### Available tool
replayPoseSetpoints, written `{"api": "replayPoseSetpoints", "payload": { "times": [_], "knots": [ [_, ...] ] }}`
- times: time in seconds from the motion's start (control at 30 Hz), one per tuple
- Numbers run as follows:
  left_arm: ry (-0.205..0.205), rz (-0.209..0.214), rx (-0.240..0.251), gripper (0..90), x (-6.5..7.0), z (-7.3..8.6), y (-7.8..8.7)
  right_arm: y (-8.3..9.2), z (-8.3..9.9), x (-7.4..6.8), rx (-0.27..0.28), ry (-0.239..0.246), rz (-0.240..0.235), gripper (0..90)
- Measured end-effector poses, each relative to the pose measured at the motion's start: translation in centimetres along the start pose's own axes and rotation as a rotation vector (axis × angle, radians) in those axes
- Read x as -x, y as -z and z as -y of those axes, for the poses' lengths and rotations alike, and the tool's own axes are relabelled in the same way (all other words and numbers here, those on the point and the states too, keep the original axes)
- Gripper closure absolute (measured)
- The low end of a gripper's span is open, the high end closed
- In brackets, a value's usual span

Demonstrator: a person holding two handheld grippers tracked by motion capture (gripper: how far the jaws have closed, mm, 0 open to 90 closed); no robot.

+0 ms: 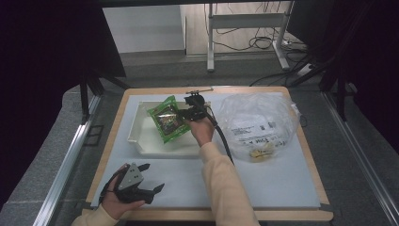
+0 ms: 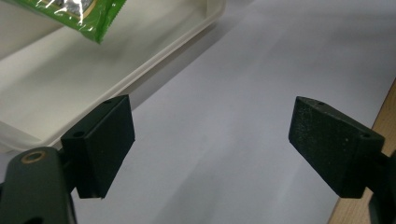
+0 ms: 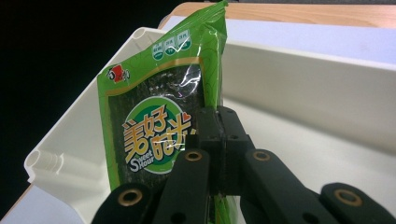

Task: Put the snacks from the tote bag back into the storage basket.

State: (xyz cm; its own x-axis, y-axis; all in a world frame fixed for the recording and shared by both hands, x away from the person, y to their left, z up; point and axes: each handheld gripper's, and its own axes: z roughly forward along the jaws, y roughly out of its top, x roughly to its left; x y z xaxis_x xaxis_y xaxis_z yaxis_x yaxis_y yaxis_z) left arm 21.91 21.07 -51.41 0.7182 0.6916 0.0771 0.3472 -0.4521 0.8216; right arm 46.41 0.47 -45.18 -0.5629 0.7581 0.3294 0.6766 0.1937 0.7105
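Gripping the green snack packet (image 3: 154, 121) over the white tray (image 1: 141, 141), the right tongs (image 3: 218, 140) were clamped; left tongs (image 2: 210, 149) stood open above the table (image 1: 282, 183).

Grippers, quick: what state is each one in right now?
Left gripper: open, nothing between its jaws, above the white mat.
Right gripper: shut on the green seaweed snack packet, over the white tray.
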Motion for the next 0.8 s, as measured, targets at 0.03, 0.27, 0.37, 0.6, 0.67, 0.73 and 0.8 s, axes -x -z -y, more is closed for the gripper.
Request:
{"api": "replayPoseSetpoints", "payload": {
  "times": [0.03,0.27,0.37,0.6,0.67,0.73,0.8],
  "knots": [
    [0.0,0.0,0.0,14.4,0.0,0.0,0.0,0.0,0.0,0.0,0.0,0.0,0.0,89.8],
    [0.002,0.004,-0.001,14.5,-0.1,0.0,0.0,-1.3,0.1,-1.0,0.002,-0.015,0.003,89.8],
    [0.007,0.005,0.004,14.5,-0.1,0.0,0.0,-1.6,0.1,-1.2,0.005,-0.023,0.003,89.8],
    [0.008,0.012,0.009,14.5,-0.1,0.0,0.1,-2.8,0.5,-2.3,-0.01,-0.028,0.027,89.8],
    [0.007,0.015,0.011,14.5,-0.1,0.0,0.2,-3.1,0.6,-2.5,-0.011,-0.041,0.033,89.8],
    [0.005,0.016,0.015,14.5,-0.1,-0.1,0.2,-3.5,0.7,-2.7,-0.013,-0.056,0.045,89.8],
    [0.008,0.017,0.02,14.5,-0.1,-0.1,0.3,-3.9,1.0,-2.9,-0.018,-0.064,0.059,89.7]
  ]
}}
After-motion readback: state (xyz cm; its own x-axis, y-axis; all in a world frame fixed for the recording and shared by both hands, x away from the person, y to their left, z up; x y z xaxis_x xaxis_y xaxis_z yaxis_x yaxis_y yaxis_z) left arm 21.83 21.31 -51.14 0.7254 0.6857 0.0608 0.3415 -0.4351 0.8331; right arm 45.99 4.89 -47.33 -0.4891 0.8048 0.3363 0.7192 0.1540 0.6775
